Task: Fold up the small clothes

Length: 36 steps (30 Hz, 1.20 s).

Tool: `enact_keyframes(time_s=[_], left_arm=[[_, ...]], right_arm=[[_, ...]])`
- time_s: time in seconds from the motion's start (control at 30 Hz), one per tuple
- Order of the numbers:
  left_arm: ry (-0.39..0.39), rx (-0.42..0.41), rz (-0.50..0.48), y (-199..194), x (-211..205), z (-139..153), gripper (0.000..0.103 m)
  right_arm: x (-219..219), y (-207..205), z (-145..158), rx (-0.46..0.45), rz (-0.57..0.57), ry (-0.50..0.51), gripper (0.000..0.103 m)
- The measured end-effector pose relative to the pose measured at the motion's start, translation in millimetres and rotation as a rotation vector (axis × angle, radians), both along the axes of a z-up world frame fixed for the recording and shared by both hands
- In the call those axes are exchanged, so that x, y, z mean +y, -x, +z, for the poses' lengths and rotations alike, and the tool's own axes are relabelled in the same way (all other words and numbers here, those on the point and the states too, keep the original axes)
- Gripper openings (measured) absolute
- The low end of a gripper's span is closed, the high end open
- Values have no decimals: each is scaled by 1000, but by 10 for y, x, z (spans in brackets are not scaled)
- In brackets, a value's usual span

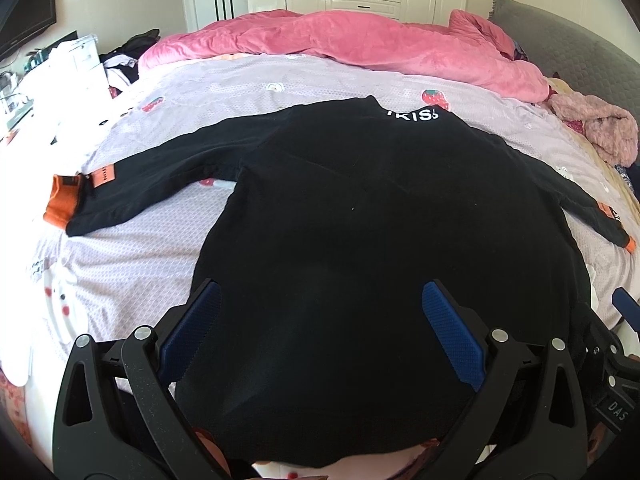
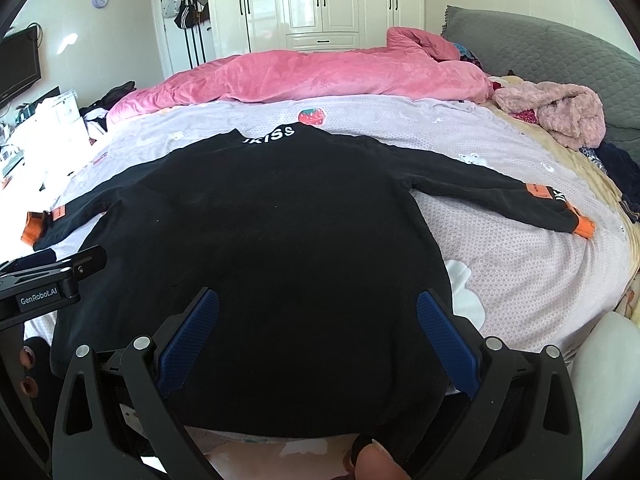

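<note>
A small black sweater (image 1: 360,208) with orange cuffs lies flat on the bed, back up, collar lettering at the far end, both sleeves spread out. It also shows in the right wrist view (image 2: 264,216). My left gripper (image 1: 320,300) is open, its blue pads (image 1: 196,328) wide apart above the hem on the sweater's left side. My right gripper (image 2: 318,304) is open above the hem on the right side. The left sleeve cuff (image 1: 62,196) and right sleeve cuff (image 2: 580,226) lie on the sheet.
A lilac strawberry-print sheet (image 1: 140,248) covers the bed. A pink duvet (image 1: 340,44) is bunched along the far side. A pink fluffy garment (image 2: 560,116) and dark clothes lie at the right by a grey headboard (image 2: 540,44). White wardrobes stand behind.
</note>
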<state>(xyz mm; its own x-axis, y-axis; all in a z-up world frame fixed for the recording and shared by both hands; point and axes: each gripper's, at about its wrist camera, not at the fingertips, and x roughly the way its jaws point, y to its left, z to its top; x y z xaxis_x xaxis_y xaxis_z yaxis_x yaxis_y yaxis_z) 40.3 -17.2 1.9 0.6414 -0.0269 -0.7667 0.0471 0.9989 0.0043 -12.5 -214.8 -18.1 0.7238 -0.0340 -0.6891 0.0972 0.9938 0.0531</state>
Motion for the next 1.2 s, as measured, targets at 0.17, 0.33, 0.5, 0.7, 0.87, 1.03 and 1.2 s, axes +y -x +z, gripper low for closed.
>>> enact_keyframes(time_s=[0.17, 0.33, 0.5, 0.7, 0.87, 1.03, 1.2], left_arm=[[6, 0, -13, -134, -101, 32, 95], [17, 18, -39, -292, -197, 38, 95], [22, 20, -36, -452, -262, 51, 95], [-12, 31, -48, -680, -407, 40, 95], [-12, 42, -66, -837, -520, 45, 95], [-8, 44, -79, -1057, -685, 70, 95], [-8, 33, -97, -1264, -871, 123, 95]], right_arm=[[-22, -90, -3, 6, 4, 1, 99], [-86, -243, -6, 26, 10, 0, 99], [-207, -414, 29, 29, -9, 3, 99], [-439, -676, 107, 24, -68, -23, 99], [-628, -895, 175, 7, -120, -11, 99], [-921, -1130, 198, 9, -196, -17, 99], [-1154, -1349, 186, 17, -248, -14, 99]])
